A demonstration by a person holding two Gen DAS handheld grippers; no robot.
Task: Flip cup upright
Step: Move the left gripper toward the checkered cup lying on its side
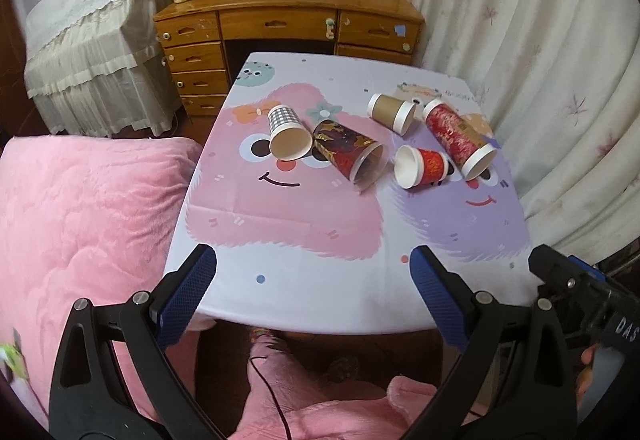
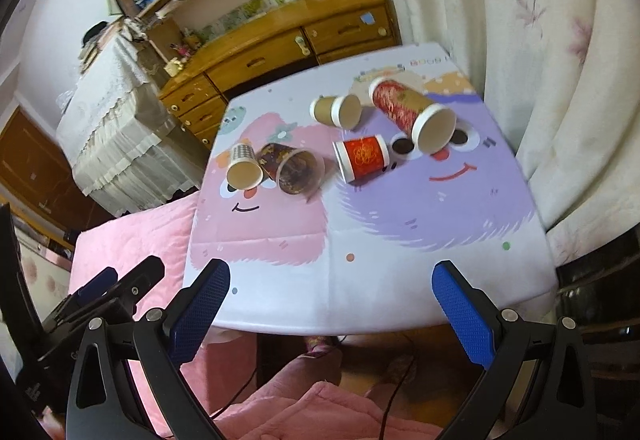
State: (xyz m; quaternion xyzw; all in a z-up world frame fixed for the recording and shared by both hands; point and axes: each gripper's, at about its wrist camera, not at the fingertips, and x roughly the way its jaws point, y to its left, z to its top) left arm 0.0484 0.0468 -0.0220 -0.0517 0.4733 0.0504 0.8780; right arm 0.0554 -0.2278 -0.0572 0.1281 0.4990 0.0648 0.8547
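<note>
Cups, five of them, lie toppled on the cartoon-print desk (image 1: 280, 240); none is upright yet.

At far left a checked paper cup (image 1: 287, 132) touches a dark floral plastic cup (image 1: 349, 152); to the right lie a small red paper cup (image 1: 422, 165), a brown paper cup (image 1: 392, 113) farther back, and a tall red-and-gold paper cup (image 1: 456, 136) at far right. The left gripper (image 1: 312, 294) and the right gripper (image 2: 332, 304) both hover at the near edge, fingers spread wide and holding nothing, well apart from every cup. The step in hand looks like the approach. The next move probably calls for reaching across to one cup, closing on its wall near the rim and rotating it onto its base without knocking its neighbours.
</note>
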